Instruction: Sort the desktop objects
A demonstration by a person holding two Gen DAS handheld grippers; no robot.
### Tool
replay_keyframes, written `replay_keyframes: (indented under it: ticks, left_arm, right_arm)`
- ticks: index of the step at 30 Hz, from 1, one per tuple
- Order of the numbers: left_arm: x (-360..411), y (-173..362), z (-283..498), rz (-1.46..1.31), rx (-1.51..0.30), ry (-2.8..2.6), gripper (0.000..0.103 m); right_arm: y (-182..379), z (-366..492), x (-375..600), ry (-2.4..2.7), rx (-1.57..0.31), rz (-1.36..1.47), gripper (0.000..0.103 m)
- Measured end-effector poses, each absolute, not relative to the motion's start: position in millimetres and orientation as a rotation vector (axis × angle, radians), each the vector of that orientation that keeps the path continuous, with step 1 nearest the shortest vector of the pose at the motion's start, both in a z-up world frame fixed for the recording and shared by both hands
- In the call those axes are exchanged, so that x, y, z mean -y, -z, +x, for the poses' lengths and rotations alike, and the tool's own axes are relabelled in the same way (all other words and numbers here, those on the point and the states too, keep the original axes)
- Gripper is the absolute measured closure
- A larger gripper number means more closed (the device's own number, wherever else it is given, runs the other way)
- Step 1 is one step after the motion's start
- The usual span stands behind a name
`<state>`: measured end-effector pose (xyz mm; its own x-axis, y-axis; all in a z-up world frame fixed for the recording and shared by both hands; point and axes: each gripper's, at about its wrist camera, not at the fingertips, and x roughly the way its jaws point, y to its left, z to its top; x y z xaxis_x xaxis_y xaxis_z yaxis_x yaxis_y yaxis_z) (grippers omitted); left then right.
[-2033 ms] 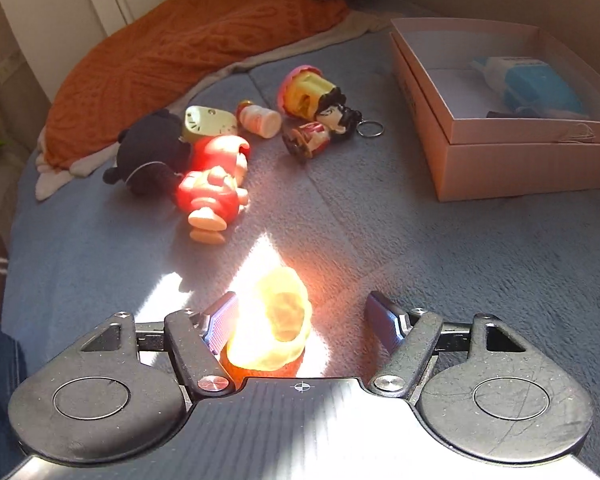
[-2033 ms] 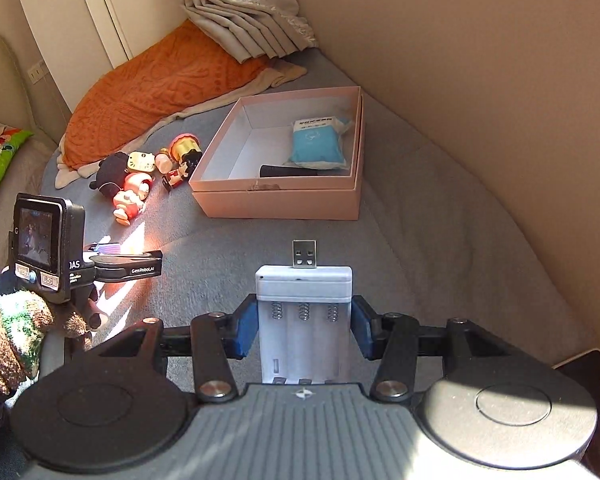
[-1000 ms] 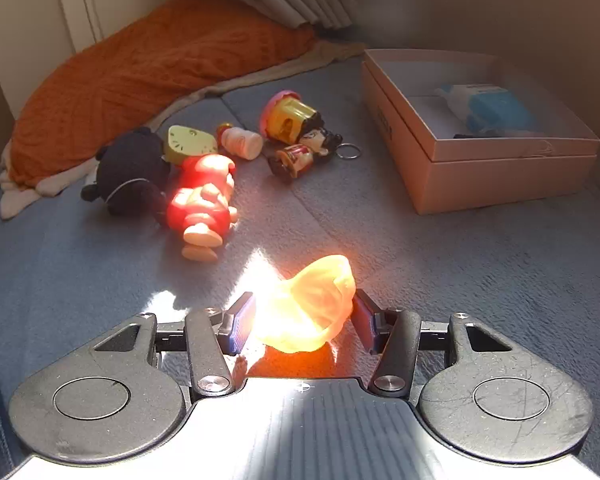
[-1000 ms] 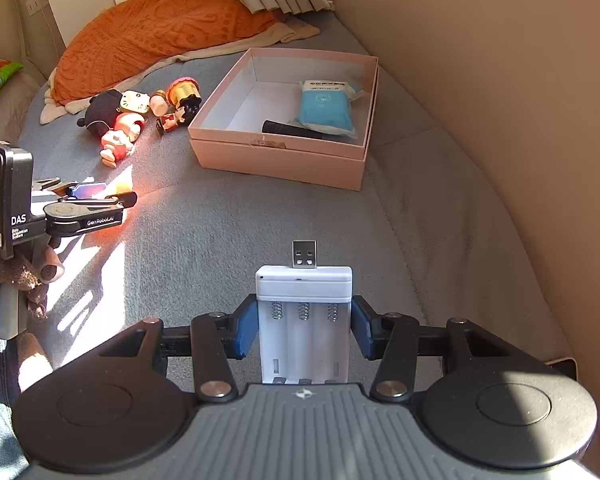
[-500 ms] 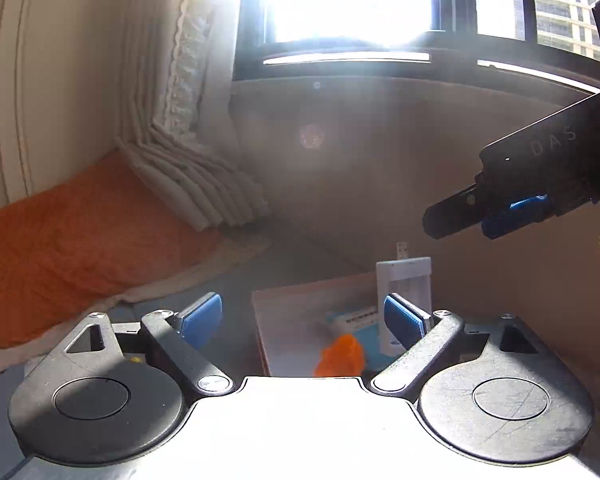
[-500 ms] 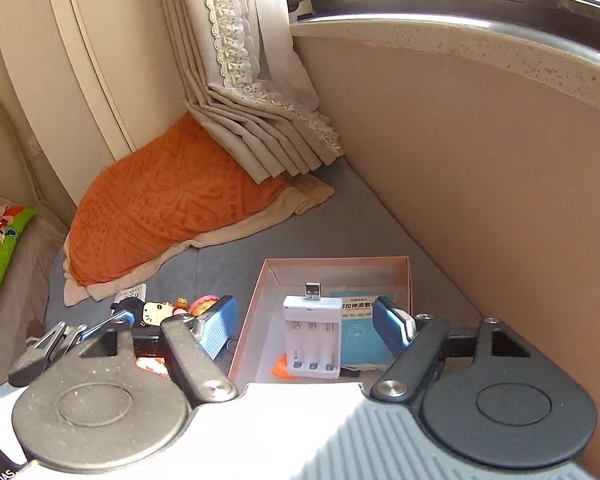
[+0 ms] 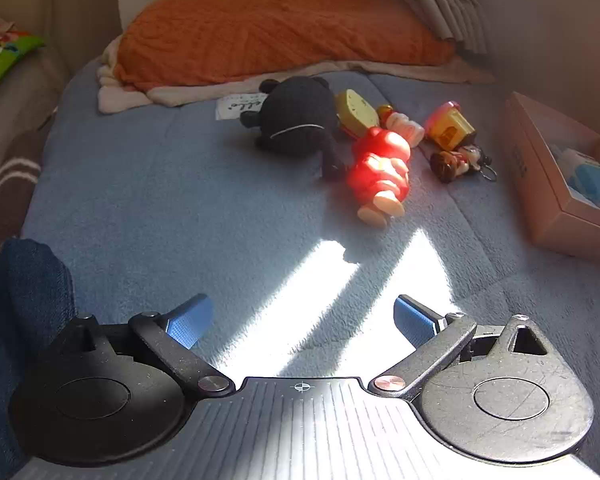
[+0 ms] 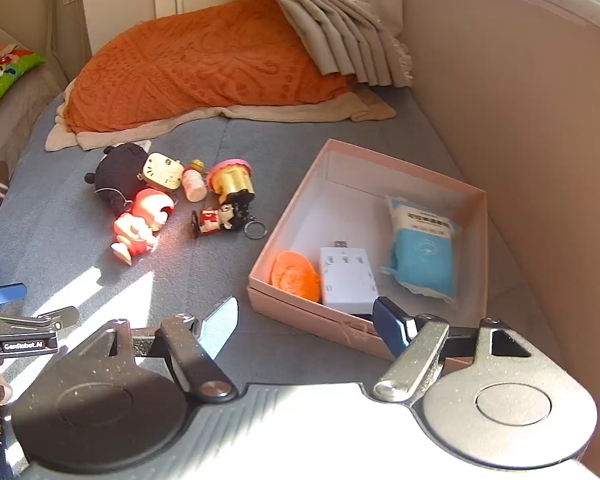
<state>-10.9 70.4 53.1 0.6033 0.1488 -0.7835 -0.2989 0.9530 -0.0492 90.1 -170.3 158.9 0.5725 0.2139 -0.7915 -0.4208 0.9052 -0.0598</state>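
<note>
Orange blanket [image 8: 204, 60] fills upper centre of the right wrist view. Pink box [image 8: 300, 216] at centre right holds a blue packet [image 8: 420, 256], a white battery case [image 8: 350, 280] and an orange toy [image 8: 294, 274] side by side. Toys lie loose left of the box: black plush [image 7: 296, 116], red figure [image 7: 380, 168], yellow cup [image 7: 448, 126]. Left gripper [image 7: 300, 322]: jaws apart, nothing between. Right gripper [image 8: 304, 326]: jaws apart, nothing between.
</note>
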Motion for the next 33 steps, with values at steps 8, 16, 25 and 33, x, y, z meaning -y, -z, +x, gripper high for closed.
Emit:
replay_keyframes:
  ticks: [8,16,25,33]
  left_arm:
    - [-56,-49,-12,-0.166,-0.906,-0.188,0.001]
    - [-68,-49,-6,-0.272,-0.904,-0.201,0.000]
    - [-65,-46,-4,-0.263,-0.912,-0.196,0.000]
    - [-105,-51,-10,-0.348,-0.839,-0.428,0.000]
  right_arm:
    - [-127,146,61,-0.363,-0.778,-0.398,0.028]
    - [-74,227,15,-0.297,-0.873,-0.411,0.031]
    - [-95,177,41,-0.452,-0.865,-0.431,0.050]
    - [-97,75,78,-0.616,-0.836,-0.223,0.050]
